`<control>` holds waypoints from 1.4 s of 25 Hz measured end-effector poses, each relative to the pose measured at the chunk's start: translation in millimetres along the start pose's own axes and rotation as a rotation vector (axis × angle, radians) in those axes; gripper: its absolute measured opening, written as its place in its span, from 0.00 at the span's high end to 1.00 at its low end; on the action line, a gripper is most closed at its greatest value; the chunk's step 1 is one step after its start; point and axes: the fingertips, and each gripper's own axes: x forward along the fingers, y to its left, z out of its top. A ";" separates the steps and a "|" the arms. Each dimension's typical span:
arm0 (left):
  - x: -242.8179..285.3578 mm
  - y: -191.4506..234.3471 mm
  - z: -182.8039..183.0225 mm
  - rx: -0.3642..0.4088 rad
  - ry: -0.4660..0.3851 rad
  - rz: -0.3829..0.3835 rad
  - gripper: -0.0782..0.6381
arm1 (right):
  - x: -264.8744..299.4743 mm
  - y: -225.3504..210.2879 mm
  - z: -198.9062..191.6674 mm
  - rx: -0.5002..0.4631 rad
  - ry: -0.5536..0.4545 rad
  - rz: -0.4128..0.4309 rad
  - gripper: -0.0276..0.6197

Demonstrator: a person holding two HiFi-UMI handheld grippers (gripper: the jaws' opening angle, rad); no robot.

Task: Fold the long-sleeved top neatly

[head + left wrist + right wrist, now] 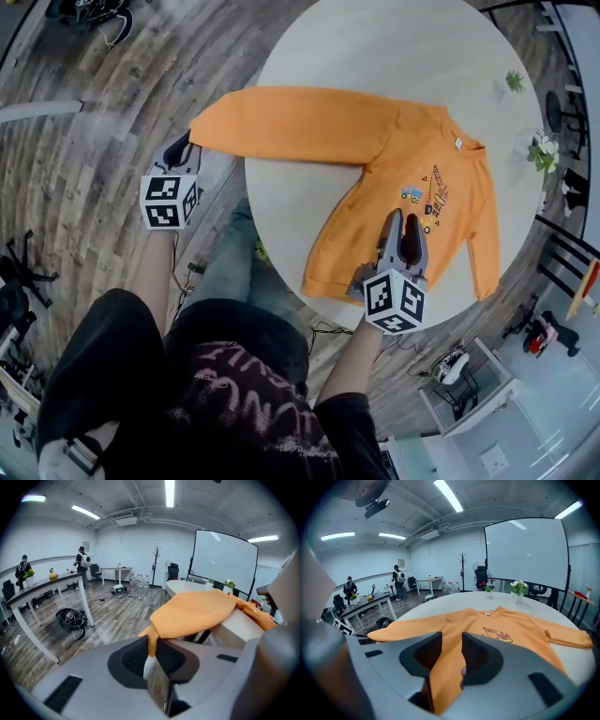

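While the orange long-sleeved top [422,150] lies flat on the round table [375,47] in the head view, one sleeve [281,122] sticks out past the table's edge. The left gripper [181,150] has the end of that sleeve. The right gripper [403,236] sits on the bottom part of the top, near its hem [328,281]. I think the step is to fold this sleeve over the body.

From the left gripper view, the left gripper [152,654] is pinching the sleeve end tight, and the sleeve [192,613] runs up to the table [234,632]. To do it well, hold that pinch firm, lift the sleeve a little, and carry it straight across so it lands flat with no twist.

From the right gripper view, orange cloth fills the gap between the jaws of the right gripper [451,654], so it seems to be pinching the top [501,620] near the bottom. It should hold the body in place so nothing slides.
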 end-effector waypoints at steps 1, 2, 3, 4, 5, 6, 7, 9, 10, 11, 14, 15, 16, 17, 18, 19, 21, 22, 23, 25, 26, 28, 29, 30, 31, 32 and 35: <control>-2.6 4.7 7.6 -0.001 -0.012 0.011 0.82 | -0.8 -0.5 4.7 0.002 -0.008 -0.003 0.74; -5.3 8.9 15.1 0.002 -0.024 0.022 0.82 | -2.0 -1.7 8.9 0.005 -0.016 -0.006 0.74; -7.8 12.3 22.4 0.006 -0.036 0.033 0.82 | -3.7 -3.5 12.5 0.009 -0.023 -0.010 0.74; -10.2 15.1 29.4 0.011 -0.047 0.044 0.82 | -5.7 -6.0 15.6 0.013 -0.030 -0.013 0.74; -12.4 17.3 36.0 0.016 -0.056 0.055 0.82 | -8.0 -9.0 18.3 0.017 -0.036 -0.014 0.74; -14.1 19.2 42.4 0.023 -0.065 0.066 0.82 | -10.5 -12.5 20.7 0.022 -0.042 -0.016 0.74; -15.4 20.9 48.9 0.031 -0.073 0.078 0.82 | -13.3 -16.7 22.4 0.027 -0.048 -0.016 0.74; -16.8 23.9 63.4 0.058 -0.090 0.101 0.82 | -18.5 -27.0 24.4 0.036 -0.058 -0.017 0.74; -17.3 25.2 71.9 0.076 -0.101 0.114 0.82 | -20.4 -32.8 24.7 0.040 -0.061 -0.015 0.74; -18.6 26.3 80.7 0.096 -0.112 0.129 0.82 | -21.9 -38.8 24.7 0.043 -0.063 -0.013 0.74; -27.2 26.9 105.7 0.156 -0.138 0.171 0.82 | -29.1 -56.9 25.0 0.058 -0.065 -0.007 0.74; -30.7 25.8 113.0 0.171 -0.145 0.182 0.82 | -32.3 -63.2 26.2 0.061 -0.068 -0.007 0.74; -34.1 24.3 120.3 0.183 -0.154 0.192 0.82 | -35.0 -69.4 27.8 0.064 -0.071 -0.007 0.74; -37.3 22.7 127.9 0.193 -0.163 0.201 0.82 | -37.2 -75.4 29.5 0.068 -0.075 -0.007 0.74; -40.2 20.7 135.8 0.203 -0.173 0.209 0.82 | -39.2 -81.0 31.0 0.075 -0.080 -0.008 0.74; -42.5 18.3 143.8 0.214 -0.184 0.216 0.82 | -41.5 -86.5 32.1 0.082 -0.085 -0.011 0.74; -45.6 11.7 159.4 0.232 -0.204 0.226 0.82 | -47.6 -97.7 34.1 0.096 -0.098 -0.019 0.74; -47.1 7.5 166.9 0.238 -0.214 0.229 0.82 | -51.3 -103.4 34.9 0.103 -0.103 -0.024 0.74; -48.8 2.8 174.1 0.244 -0.223 0.232 0.82 | -55.4 -109.2 35.5 0.109 -0.108 -0.028 0.74; -52.4 -8.9 189.6 0.262 -0.244 0.234 0.82 | -64.1 -121.4 35.5 0.123 -0.115 -0.038 0.74; -53.6 -16.0 198.2 0.274 -0.256 0.233 0.82 | -68.5 -127.8 34.8 0.131 -0.119 -0.044 0.74; -54.3 -32.3 215.3 0.297 -0.282 0.224 0.82 | -77.4 -140.7 32.1 0.150 -0.124 -0.059 0.74; -54.1 -41.4 223.2 0.307 -0.295 0.217 0.82 | -82.0 -147.1 30.5 0.160 -0.126 -0.067 0.74; -53.6 -50.9 230.7 0.317 -0.306 0.210 0.82 | -86.6 -153.6 29.2 0.168 -0.129 -0.073 0.74; -52.9 -60.6 238.5 0.328 -0.318 0.202 0.82 | -90.9 -160.0 28.4 0.176 -0.133 -0.080 0.74; -52.1 -70.6 246.6 0.339 -0.330 0.195 0.82 | -94.9 -166.5 28.1 0.184 -0.140 -0.085 0.74; -51.2 -104.2 271.1 0.372 -0.371 0.171 0.82 | -105.6 -187.1 26.7 0.202 -0.154 -0.098 0.74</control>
